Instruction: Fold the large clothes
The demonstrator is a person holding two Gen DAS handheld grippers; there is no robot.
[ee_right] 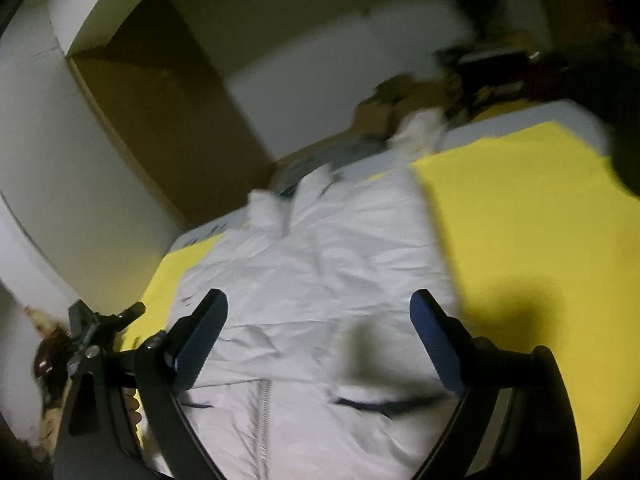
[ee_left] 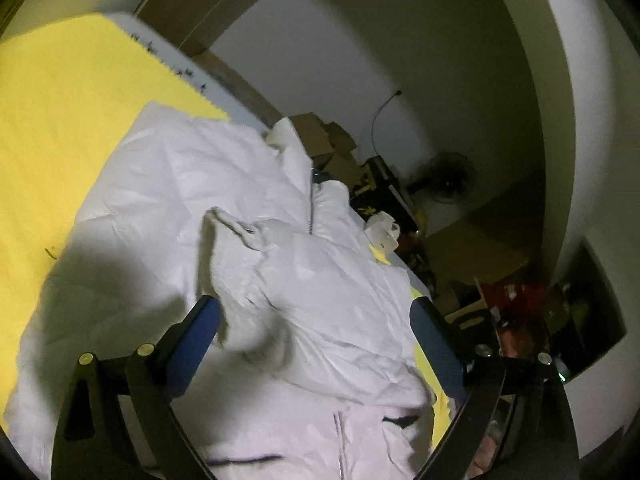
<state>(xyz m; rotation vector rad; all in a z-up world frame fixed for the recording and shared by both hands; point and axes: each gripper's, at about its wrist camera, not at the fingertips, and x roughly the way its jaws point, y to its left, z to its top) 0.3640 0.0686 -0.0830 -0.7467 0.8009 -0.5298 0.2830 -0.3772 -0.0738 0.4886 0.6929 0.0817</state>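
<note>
A white padded jacket [ee_left: 200, 184] lies spread on a yellow sheet [ee_left: 60, 120], zipper [ee_left: 311, 208] up. One sleeve [ee_left: 240, 236] is folded in across its body, and the collar end hangs toward the bed's far edge. My left gripper [ee_left: 316, 308] hovers open above the jacket's middle, with nothing between its blue pads [ee_left: 196, 344]. In the right wrist view the jacket [ee_right: 320, 264] runs away from me over the yellow sheet [ee_right: 520, 220]. My right gripper [ee_right: 320, 300] stands open above the hem end, near the zipper [ee_right: 264, 420] and a dark pocket slit [ee_right: 384, 404], holding nothing.
Beside the bed are cardboard boxes [ee_left: 320, 136], a dark floor fan [ee_left: 448, 178] and mixed clutter [ee_left: 520, 300] on the floor. White walls and a brown panel [ee_right: 168, 120] close the far side. A black fitting [ee_right: 88, 332] and a person's fingers [ee_right: 132, 400] show at the lower left.
</note>
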